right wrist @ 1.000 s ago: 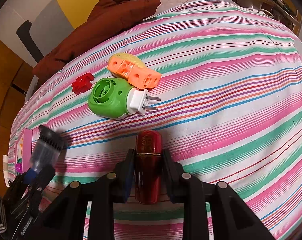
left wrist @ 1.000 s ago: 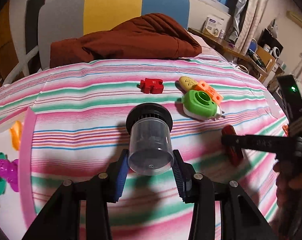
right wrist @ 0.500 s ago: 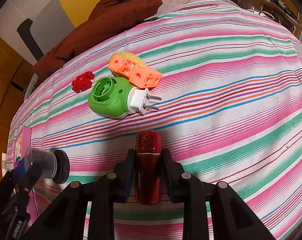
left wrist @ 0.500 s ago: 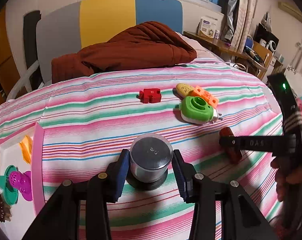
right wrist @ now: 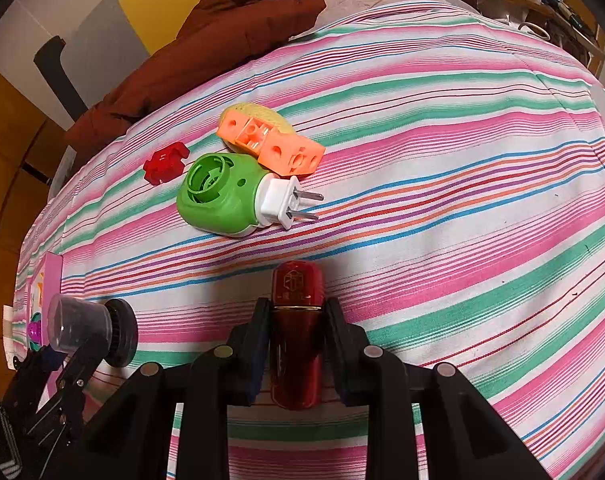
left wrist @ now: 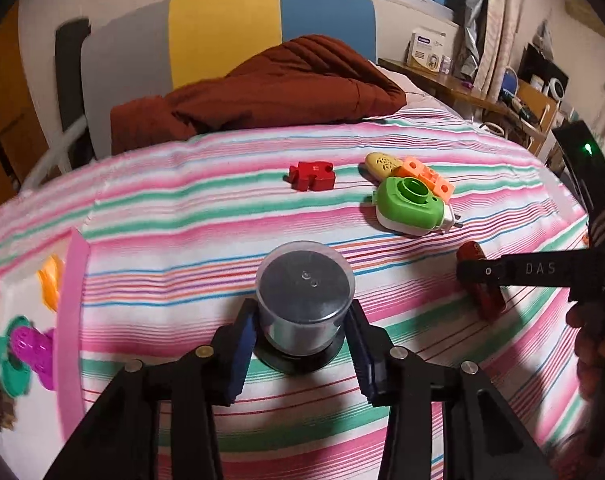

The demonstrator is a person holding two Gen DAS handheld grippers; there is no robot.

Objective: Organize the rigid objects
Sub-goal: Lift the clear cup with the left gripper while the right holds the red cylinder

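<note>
Striped bed [right wrist: 442, 152]: sorting is under way, judged about half left. Green plug-in vaporizer [right wrist: 226, 196], orange block [right wrist: 278, 146], yellow case [left wrist: 382, 162] and red puzzle piece [left wrist: 312, 176] lie loose at twelve o'clock. Left hand-held gripper [left wrist: 302, 344] narrowly brackets the clear canister [left wrist: 304, 300], inverted on its black cap. Right hand-held gripper [right wrist: 296, 344] clamps a glossy red tube [right wrist: 296, 320].

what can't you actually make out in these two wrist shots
- Red cylinder, right wrist view: the print on its cap is too small to read.
- Yellow piece, both views: mostly hidden behind the orange block.
- Pink-edged board, left wrist view: cut off by the left edge, its shapes blurred.
- Clear container, left wrist view: contents hidden behind glare on its flat end.
</note>
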